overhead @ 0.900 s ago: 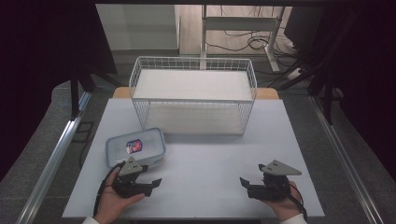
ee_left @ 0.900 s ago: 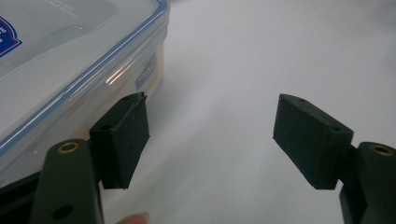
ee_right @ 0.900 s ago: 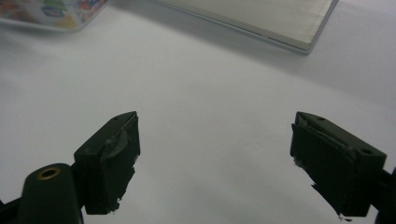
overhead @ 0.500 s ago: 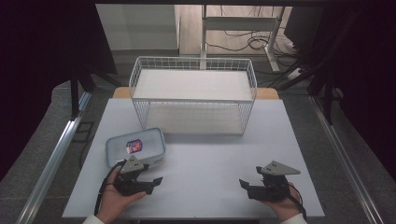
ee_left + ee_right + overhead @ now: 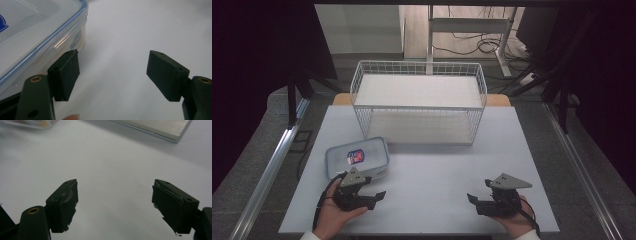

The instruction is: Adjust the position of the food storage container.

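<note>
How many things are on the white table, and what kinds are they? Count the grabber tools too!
Clear plastic box with a blue-edged lid: 1
White wire basket: 1
Black grabber tools: 2, the left gripper and the right gripper, both open and holding nothing
Total: 4

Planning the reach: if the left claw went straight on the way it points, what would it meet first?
Probably nothing: bare white table lies ahead of the open left claw; the lidded container sits just beside its line.
</note>
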Available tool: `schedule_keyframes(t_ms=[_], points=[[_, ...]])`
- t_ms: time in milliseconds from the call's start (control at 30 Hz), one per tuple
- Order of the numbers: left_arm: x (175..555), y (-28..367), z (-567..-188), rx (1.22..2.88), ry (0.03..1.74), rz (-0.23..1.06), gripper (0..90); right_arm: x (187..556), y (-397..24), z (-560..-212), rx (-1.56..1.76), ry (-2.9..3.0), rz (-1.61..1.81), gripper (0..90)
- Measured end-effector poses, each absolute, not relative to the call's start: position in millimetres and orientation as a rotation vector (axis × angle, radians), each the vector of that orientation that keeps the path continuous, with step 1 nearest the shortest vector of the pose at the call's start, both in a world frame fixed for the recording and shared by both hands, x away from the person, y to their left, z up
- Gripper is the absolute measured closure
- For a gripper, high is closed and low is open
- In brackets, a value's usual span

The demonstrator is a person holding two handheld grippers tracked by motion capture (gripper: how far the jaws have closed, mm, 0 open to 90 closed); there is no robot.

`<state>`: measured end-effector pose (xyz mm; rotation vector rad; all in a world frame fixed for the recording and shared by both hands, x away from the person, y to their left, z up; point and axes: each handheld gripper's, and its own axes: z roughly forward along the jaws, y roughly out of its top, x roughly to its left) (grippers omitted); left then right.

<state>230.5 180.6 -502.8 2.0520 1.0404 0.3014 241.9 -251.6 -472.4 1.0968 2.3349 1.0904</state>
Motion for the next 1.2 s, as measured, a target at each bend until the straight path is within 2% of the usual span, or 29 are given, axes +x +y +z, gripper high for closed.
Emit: schedule_keyframes(t_ms=[500,667,900,1100,1200], points=[[223,186,-476,1.987,1.056,0.322,26.0,246,-253,-475,1.099,2.345,1.079,21.7],[231,194,-459,1.962,1.070,0.309,28.9,246,-252,-475,1.092,2.344,1.068,21.7],[264,216,-438,1.952,1.120,0.346,31.9,247,-249,-478,1.087,2.356,1.044,21.8],[306,240,-437,1.925,1.208,0.331,37.1,248,-248,-481,1.096,2.363,1.039,21.8],[326,252,-440,1.941,1.240,0.339,45.5,248,-248,-480,1.089,2.364,1.027,21.8]])
